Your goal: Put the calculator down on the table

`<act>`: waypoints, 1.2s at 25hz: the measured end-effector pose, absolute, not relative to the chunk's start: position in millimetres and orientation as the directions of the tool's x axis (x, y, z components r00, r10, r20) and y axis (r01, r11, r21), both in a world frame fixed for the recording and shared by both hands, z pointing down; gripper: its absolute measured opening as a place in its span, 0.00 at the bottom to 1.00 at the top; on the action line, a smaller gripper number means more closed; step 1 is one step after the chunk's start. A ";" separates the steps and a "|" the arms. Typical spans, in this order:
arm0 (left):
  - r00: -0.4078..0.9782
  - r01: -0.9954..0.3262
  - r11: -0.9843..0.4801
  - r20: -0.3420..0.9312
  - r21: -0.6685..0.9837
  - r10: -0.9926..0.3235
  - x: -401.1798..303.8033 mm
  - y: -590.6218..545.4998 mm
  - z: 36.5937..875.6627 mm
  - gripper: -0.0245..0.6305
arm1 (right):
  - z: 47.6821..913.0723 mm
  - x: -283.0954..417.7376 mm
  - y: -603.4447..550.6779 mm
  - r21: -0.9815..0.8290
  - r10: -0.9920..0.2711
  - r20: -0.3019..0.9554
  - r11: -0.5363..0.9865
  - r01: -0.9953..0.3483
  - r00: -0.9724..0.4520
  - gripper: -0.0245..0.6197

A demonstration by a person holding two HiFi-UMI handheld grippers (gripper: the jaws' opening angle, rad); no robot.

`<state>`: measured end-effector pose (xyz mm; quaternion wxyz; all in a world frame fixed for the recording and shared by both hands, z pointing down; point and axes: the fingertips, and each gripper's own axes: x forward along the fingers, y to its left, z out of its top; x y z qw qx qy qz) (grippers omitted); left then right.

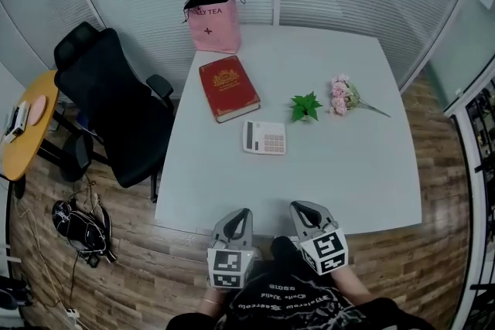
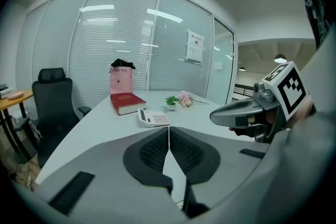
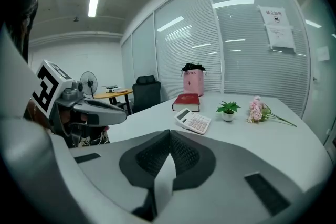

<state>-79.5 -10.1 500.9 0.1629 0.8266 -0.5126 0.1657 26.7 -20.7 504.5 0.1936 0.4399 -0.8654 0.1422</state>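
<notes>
The white calculator [image 1: 264, 137] lies flat near the middle of the white table [image 1: 363, 174], well beyond both grippers. It also shows in the left gripper view as the calculator [image 2: 153, 118] and in the right gripper view as the calculator [image 3: 193, 121]. My left gripper [image 1: 243, 213] and right gripper [image 1: 298, 207] hover side by side at the table's near edge, pointing towards it. In their own views the left gripper [image 2: 169, 129] and right gripper [image 3: 169, 133] have jaws pressed together with nothing between them.
A red book [image 1: 228, 87] lies behind the calculator, and a pink bag [image 1: 214, 21] stands at the far edge. A small green plant [image 1: 306, 107] and pink flowers [image 1: 345, 96] sit to the right. A black office chair [image 1: 108, 104] stands left of the table.
</notes>
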 end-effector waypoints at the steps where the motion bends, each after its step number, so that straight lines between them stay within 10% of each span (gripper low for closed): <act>1: 0.423 -0.900 -0.423 0.453 0.105 -0.785 -78.5 -10.7 503.2 0.07 | 502.5 25.4 -21.0 -0.075 -0.704 0.454 0.580 -0.811 -0.545 0.05; 30: 0.463 -0.884 -0.428 0.473 0.188 -0.749 -66.2 -16.0 512.4 0.07 | 495.9 13.0 -25.7 0.039 -0.702 0.447 0.635 -0.772 -0.554 0.05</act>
